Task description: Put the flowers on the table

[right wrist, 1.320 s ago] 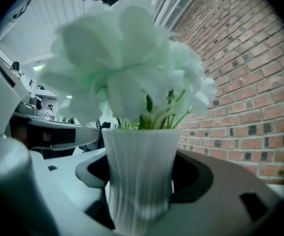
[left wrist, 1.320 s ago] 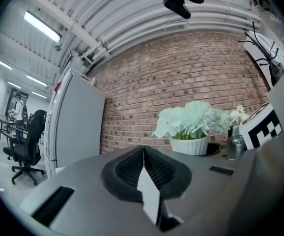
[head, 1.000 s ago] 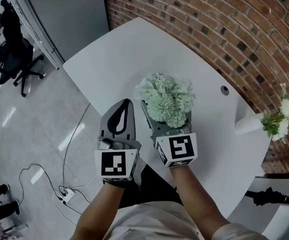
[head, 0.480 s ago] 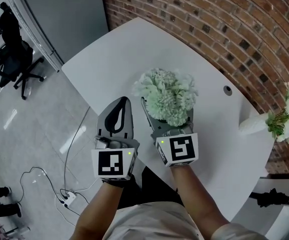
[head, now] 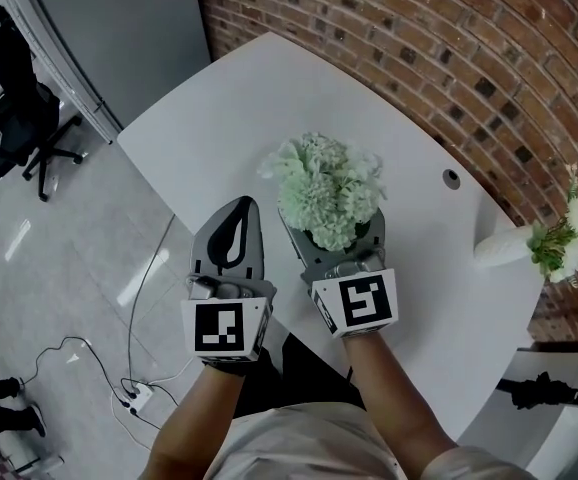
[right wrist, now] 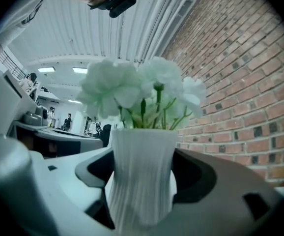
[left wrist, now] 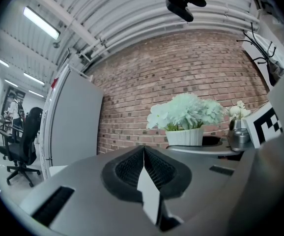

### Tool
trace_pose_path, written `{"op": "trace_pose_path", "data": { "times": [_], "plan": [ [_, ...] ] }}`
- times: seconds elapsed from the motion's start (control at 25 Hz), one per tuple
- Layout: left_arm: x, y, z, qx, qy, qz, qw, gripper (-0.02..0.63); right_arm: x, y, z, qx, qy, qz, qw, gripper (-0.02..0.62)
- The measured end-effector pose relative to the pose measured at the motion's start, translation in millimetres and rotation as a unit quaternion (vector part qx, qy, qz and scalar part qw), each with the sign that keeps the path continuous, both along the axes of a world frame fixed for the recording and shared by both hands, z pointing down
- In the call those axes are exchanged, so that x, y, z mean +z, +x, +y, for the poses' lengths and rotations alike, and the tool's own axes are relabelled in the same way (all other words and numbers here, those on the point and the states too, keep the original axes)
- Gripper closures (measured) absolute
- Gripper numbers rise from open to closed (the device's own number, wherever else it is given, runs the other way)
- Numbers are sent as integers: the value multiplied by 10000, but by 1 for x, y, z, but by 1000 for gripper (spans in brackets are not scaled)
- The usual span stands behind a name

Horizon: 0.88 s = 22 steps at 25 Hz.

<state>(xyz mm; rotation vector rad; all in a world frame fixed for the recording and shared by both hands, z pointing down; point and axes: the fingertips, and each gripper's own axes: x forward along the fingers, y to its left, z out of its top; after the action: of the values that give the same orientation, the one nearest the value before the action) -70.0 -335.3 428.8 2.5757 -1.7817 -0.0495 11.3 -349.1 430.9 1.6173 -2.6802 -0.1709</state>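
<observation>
The flowers (head: 327,186), a rounded bunch of pale, ruffled blooms on thin green stems, are standing upright in a white vase (right wrist: 142,176) with fine vertical ribs and a pinched waist. The right gripper (head: 333,236) is clamping that vase at the waist, its dark padded jaws pressing on either side of it. In the head view the bunch is hanging over the near middle of the table (head: 219,118); whether the vase's base is touching the top cannot be told. The left gripper (head: 231,230) is hovering just beside the right one at the table's near edge, its ridged black pads (left wrist: 154,168) meeting with nothing between them.

Compared with a second ago, the bunch is sitting slightly farther from the person and a little to the left, while the left gripper is keeping its place alongside.

The table is smooth, white and rounded at its corners, and bare top is lying open beyond and to the left of the flowers. A small round hole (head: 451,179) is showing to the right, and a second vase of flowers (head: 529,246) is standing well apart, near the right edge. A brick wall (head: 449,48) is running close behind the far edge.
</observation>
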Motion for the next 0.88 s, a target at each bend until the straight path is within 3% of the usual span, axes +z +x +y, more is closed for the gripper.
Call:
{"op": "trace_pose_path", "data": {
  "times": [0.52,0.88],
  "plan": [
    [1,1,-5,101,-87,15,9999,600,5,-1,0,1,-111,136,9998,242],
    [2,-4,-4,16,-166,14,9999,600,9,2,0,19,-199,-56,9998,223]
  ]
}}
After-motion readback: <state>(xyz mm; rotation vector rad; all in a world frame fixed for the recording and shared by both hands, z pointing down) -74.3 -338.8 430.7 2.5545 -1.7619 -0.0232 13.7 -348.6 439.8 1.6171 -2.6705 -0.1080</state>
